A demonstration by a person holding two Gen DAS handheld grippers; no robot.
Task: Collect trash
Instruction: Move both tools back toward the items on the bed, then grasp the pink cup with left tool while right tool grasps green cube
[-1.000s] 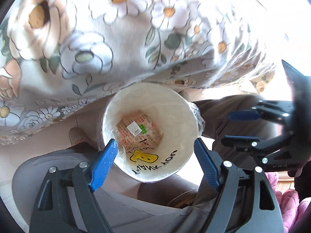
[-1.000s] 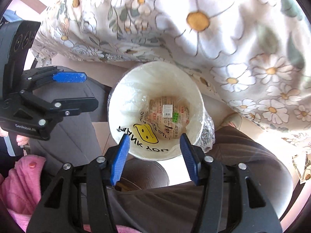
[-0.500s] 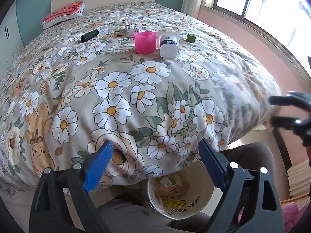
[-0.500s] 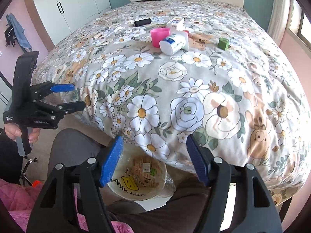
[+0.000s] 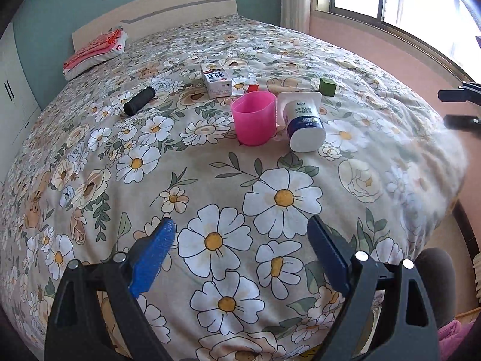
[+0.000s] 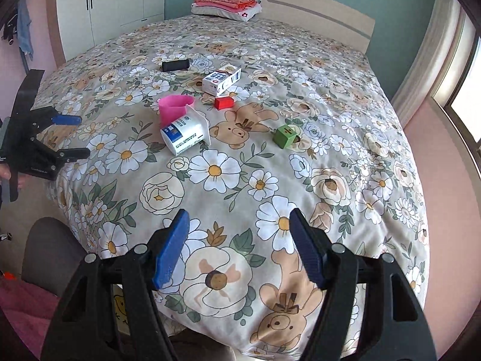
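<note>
1. The left gripper (image 5: 239, 251) hangs over the near edge of the bed (image 5: 90, 156); its jaws stand apart with only the quilt between them.
2. Toward the bed's left side, nearer the headboard, lies a black cylinder (image 5: 139, 101), well apart from both grippers.
3. Past the middle of the bed a milk carton (image 5: 217, 80) lies on its side, with a red block (image 6: 224, 102) just beside it.
4. In the middle a pink cup (image 5: 255, 117) stands upright, straight ahead of the left jaws and far from them.
5. A white tub (image 5: 304, 123) lies tipped over just right of the cup, close against it; whether they touch cannot be told.
6. A green block (image 5: 327, 86) sits toward the bed's right side.
7. The right gripper (image 6: 240, 239) also hangs over the near edge, jaws released and holding nothing; the tub lies ahead and left of them.
8. A bin (image 6: 120, 310) with a yellow face peeks out under the near edge.
</note>
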